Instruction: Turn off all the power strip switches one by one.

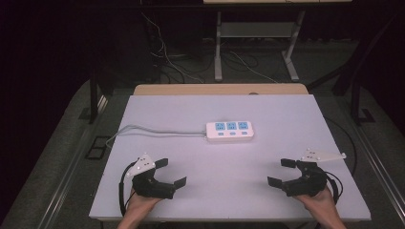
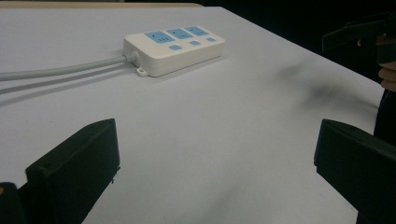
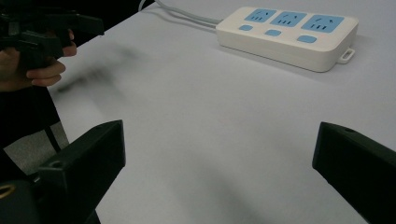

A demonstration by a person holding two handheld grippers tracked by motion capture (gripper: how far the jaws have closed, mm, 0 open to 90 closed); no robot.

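Note:
A white power strip (image 1: 229, 130) with three blue sockets and three blue buttons lies near the middle of the white table (image 1: 267, 112); its grey cable (image 1: 153, 131) runs off to the left. The strip also shows in the left gripper view (image 2: 173, 47) and the right gripper view (image 3: 289, 35). My left gripper (image 1: 171, 172) rests at the front left, open, with nothing between its jaws (image 2: 215, 168). At the front right my right gripper (image 1: 281, 171) stands open and empty too (image 3: 217, 163). Both point inward, well short of the strip.
The table's wooden far edge (image 1: 219, 89) borders a dark floor with loose cables (image 1: 167, 57) and the metal legs (image 1: 218, 47) of another table behind. A black cable (image 1: 351, 143) hangs off the table's right side.

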